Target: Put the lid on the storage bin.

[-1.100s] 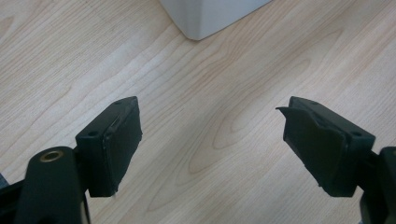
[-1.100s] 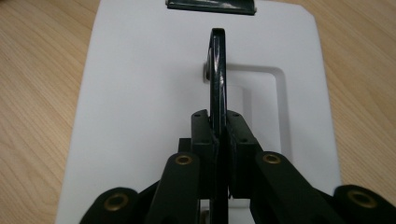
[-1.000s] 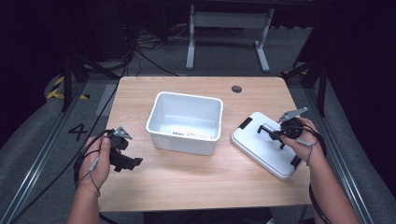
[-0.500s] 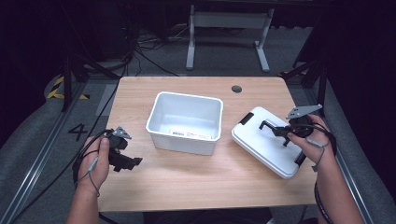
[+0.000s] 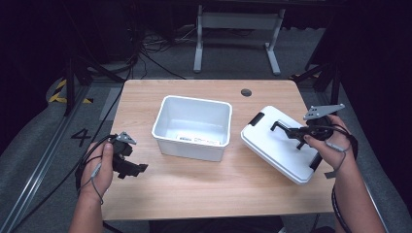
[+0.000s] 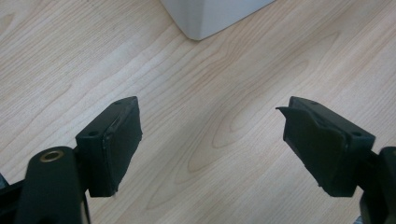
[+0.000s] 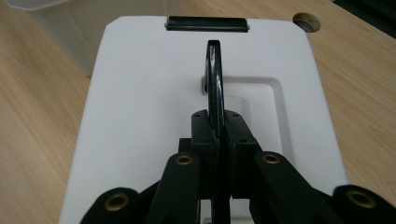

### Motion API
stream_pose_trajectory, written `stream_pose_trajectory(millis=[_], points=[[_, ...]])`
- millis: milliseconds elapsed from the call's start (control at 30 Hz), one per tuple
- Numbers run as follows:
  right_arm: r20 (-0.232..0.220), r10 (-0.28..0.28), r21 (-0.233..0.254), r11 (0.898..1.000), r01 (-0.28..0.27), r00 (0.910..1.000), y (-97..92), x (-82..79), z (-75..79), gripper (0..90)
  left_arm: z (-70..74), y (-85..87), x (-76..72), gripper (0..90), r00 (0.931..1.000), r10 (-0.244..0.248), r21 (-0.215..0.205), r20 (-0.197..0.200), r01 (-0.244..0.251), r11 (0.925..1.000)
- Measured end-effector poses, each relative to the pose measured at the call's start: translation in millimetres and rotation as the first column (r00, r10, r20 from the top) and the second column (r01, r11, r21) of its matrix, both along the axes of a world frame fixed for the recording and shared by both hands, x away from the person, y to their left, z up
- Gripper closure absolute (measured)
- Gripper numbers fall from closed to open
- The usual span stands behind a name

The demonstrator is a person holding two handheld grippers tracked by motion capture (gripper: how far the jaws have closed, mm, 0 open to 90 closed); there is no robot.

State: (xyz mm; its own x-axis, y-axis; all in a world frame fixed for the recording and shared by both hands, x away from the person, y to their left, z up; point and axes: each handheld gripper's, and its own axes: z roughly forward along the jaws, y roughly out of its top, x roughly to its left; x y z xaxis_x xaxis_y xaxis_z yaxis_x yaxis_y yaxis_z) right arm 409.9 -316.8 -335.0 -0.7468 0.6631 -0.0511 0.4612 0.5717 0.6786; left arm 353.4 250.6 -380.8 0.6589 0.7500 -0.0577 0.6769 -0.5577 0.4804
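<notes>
Looking down from the high view, you have the white lid (image 5: 282,145) just right of the white bin (image 5: 193,126), your right gripper (image 5: 291,132) over it and your left gripper (image 5: 131,167) left of the bin. In the left gripper view, your jaws stand wide apart over bare table (image 6: 224,116), nothing between them. In the right gripper view, your jaws pinch the lid's black handle (image 7: 214,79).

A light wooden table (image 5: 194,194) stands in a dark room on grey floor (image 5: 43,131), with cables (image 5: 145,53), a grey metal stand (image 5: 238,29) behind, and yellow-black tape (image 5: 60,92) at left.
</notes>
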Motion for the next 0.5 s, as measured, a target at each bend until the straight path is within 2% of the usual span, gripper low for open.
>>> stream_pose_trajectory(millis=[233, 500], points=[[0.018, 0.030, -0.064, 0.998, -0.028, 0.9994, 7.7, 4.9, 28.0, 85.4, 0.1, 1.8, -0.4, 19.9, 1.0000, 0.007, 0.000, 0.004, -0.007, 1.0000], [0.025, 0.078, -0.075, 0.994, -0.076, 0.9966, 18.7, 13.1, 58.1, 85.4, 0.2, 3.2, 0.7, 19.9, 1.0000, 0.003, 0.000, 0.002, -0.003, 1.0000]])
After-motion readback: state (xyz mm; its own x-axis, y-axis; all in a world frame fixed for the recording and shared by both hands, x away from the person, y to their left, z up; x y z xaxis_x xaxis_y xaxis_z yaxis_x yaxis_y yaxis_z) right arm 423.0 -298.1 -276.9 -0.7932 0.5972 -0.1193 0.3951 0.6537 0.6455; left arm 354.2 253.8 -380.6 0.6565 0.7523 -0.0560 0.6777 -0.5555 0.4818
